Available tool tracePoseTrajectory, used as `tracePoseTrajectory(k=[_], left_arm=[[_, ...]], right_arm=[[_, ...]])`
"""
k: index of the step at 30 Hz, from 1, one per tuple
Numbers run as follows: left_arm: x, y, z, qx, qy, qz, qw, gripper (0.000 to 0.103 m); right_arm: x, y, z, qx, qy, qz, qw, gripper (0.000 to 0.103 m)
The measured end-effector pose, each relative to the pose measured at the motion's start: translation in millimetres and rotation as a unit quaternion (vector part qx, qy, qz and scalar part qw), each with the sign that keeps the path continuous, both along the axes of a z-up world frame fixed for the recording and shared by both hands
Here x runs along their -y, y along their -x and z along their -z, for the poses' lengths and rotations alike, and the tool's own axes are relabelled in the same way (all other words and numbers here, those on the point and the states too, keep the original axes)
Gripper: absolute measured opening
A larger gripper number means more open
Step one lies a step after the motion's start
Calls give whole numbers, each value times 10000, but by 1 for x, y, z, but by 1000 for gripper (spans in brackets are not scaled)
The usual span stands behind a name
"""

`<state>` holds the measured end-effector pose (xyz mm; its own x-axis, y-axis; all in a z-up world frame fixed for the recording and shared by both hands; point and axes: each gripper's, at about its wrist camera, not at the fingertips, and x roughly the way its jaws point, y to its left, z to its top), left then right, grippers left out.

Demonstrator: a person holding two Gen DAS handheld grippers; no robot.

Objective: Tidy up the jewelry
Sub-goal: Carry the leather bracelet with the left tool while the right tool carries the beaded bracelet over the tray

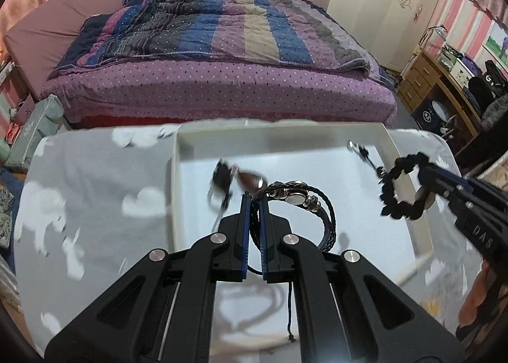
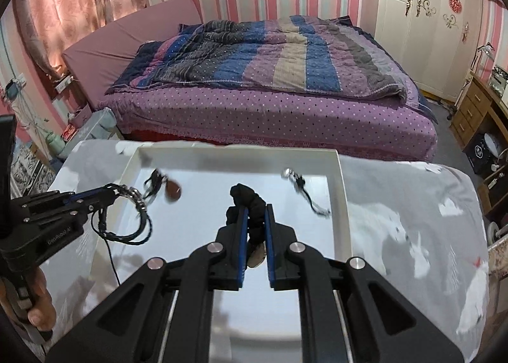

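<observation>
A white tray [image 1: 176, 172] with a shiny floor lies on the cloud-print cloth; it also shows in the right wrist view [image 2: 341, 191]. My left gripper [image 1: 254, 201] is shut on a black braided cord bracelet [image 1: 324, 217] with metal beads, held above the tray, also in the right view [image 2: 136, 204]. My right gripper [image 2: 255, 214] is shut on a black beaded bracelet [image 2: 249, 198], seen as a ring in the left view [image 1: 400, 185]. A brown pendant on a cord [image 2: 173, 190] and a small silver charm piece [image 2: 297, 179] lie in the tray.
A grey cloth with white clouds [image 1: 95, 204] covers the table. A bed with a striped quilt [image 1: 222, 45] stands behind it. A wooden desk [image 1: 444, 77] and a white wardrobe [image 2: 428, 14] stand at the right.
</observation>
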<state>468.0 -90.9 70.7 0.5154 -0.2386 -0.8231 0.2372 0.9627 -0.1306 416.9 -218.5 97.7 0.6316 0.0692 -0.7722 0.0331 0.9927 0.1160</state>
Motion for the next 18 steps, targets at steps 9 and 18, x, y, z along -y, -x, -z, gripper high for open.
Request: tracePoseTrajectory(k=[9,18], left_arm=[[28,-64,48,-352,160,-169,9991,3],[33,-77,73,-416,-62,-236,9988,7]], right_arm=[[21,-58,49,-193,-63,192,9996,10],[28,-74,91,-633,114,296,9975,10]])
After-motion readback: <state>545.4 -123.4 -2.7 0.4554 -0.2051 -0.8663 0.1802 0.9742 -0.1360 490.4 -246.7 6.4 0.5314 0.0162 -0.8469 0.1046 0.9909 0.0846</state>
